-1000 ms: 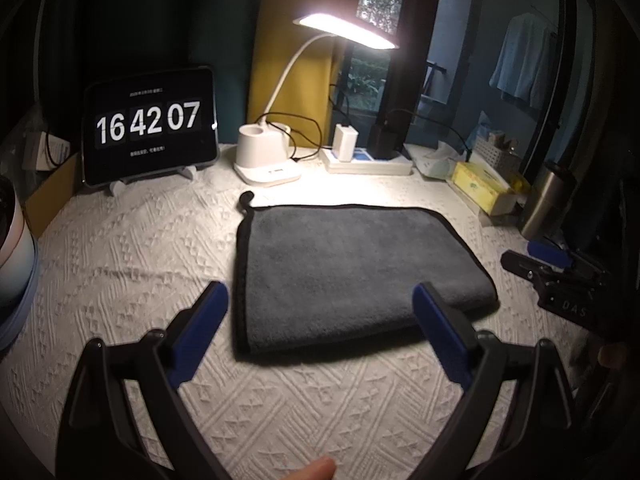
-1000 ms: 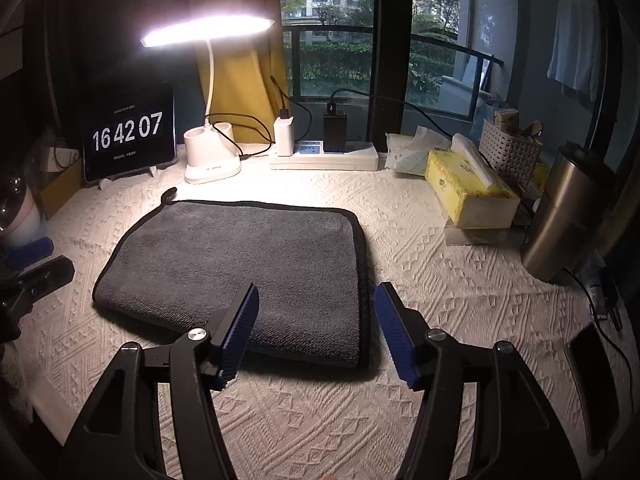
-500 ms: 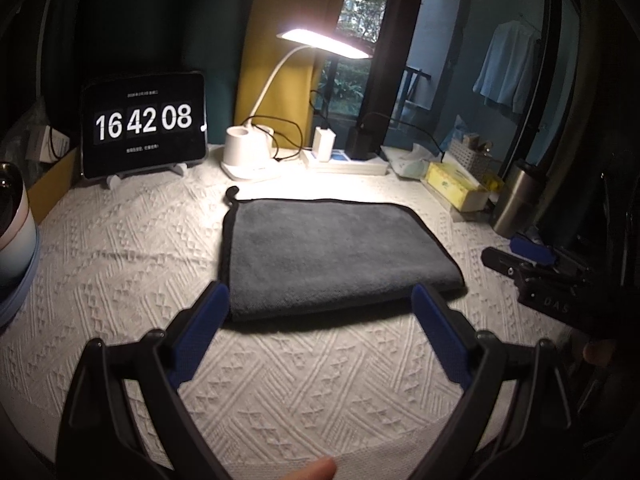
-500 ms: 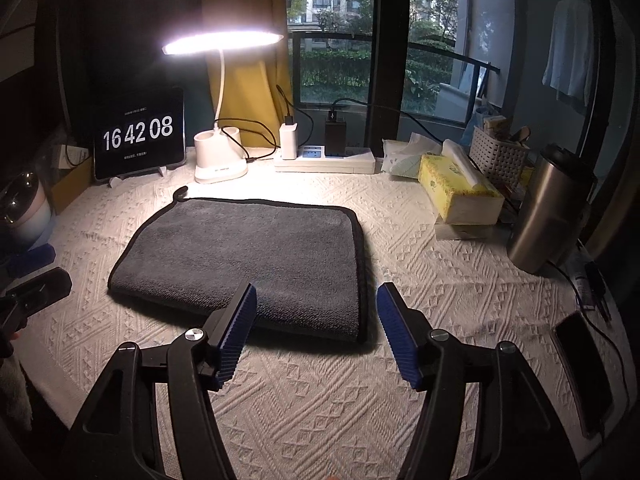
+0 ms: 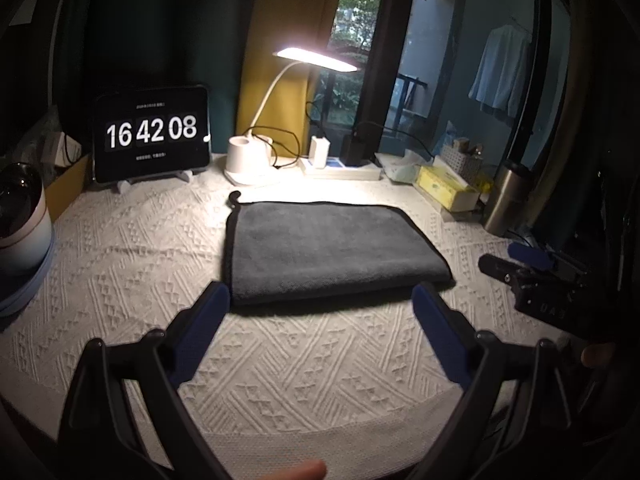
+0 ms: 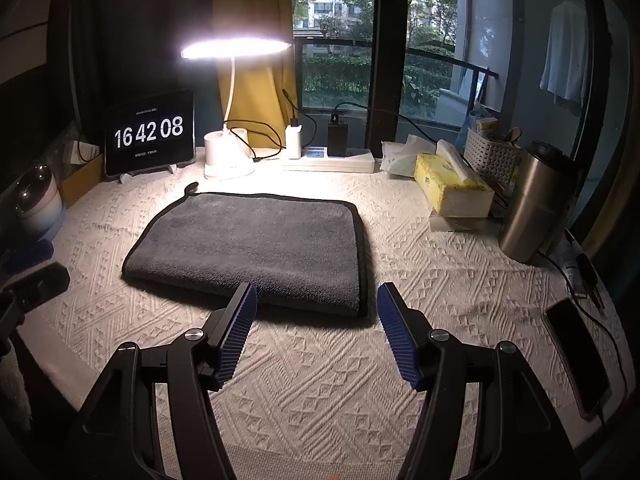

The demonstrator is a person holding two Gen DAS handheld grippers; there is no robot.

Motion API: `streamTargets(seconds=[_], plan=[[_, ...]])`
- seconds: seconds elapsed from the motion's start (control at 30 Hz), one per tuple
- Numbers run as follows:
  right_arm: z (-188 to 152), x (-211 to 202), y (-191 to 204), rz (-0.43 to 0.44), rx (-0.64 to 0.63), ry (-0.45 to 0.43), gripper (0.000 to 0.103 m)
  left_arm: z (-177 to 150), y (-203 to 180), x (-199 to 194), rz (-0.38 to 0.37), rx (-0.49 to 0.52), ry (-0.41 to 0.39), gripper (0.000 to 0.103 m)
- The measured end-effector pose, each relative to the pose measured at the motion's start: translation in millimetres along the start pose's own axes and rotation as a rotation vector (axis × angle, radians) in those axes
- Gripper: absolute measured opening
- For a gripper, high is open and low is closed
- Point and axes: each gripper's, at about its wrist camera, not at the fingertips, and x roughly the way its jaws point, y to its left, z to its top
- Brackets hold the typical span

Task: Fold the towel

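Observation:
A dark grey towel (image 5: pixel 328 252) with black edging lies folded flat on the white textured tablecloth (image 5: pixel 304 364), with a small hanging loop at its far left corner. It also shows in the right wrist view (image 6: pixel 256 244). My left gripper (image 5: pixel 320 300) is open and empty, held back from the towel's near edge. My right gripper (image 6: pixel 316 300) is open and empty, just short of the towel's near right corner. The right gripper also shows at the right edge of the left wrist view (image 5: pixel 532 276).
At the back stand a tablet clock (image 6: pixel 150 134), a lit desk lamp (image 6: pixel 232 92) and a power strip (image 6: pixel 328 160). To the right are a yellow tissue box (image 6: pixel 452 192), a steel tumbler (image 6: pixel 536 204) and a phone (image 6: pixel 580 352). A round cup (image 5: pixel 20 216) stands far left.
Both grippers have drawn back and up from the towel, so it looks smaller and farther. The towel has not moved. The clock went from 16:42:07 to 16:42:08.

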Motion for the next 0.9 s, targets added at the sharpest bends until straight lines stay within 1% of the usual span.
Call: streamTargets(seconds=[0.27,0.47,0.53,0.63,0.8,0.9], plan=[[-12.2,-13.6,3.8,0.024,0.004,-0.019,0.066,-9.6,-1.4,-16.7,0.007,-0.001,-0.043,0.094],[-22.1,-24.5,9.5,0.037,-0.014,-0.036,0.066,-21.7,-4.7,-26.2,0.019,0.002,-0.059,0.094],[-25.4,-29.1,9.7,0.036,-0.014,-0.045,0.066,-25.7,-6.2,-29.9,0.021,0.006,-0.068,0.094],[-31.5,-37.8,9.8,0.030,-0.011,-0.064,0.066,-32.8,-9.5,-36.5,0.050,0.023,-0.096,0.094],[-41.8,-49.3,12.9,0.025,-0.024,-0.085,0.066,-40.6,-11.3,-47.2,0.055,0.023,-0.128,0.094],[-47.0,-59.4,14.9,0.020,-0.026,-0.117,0.066,-45.2,-11.6,-54.5,0.059,0.024,-0.155,0.094]])
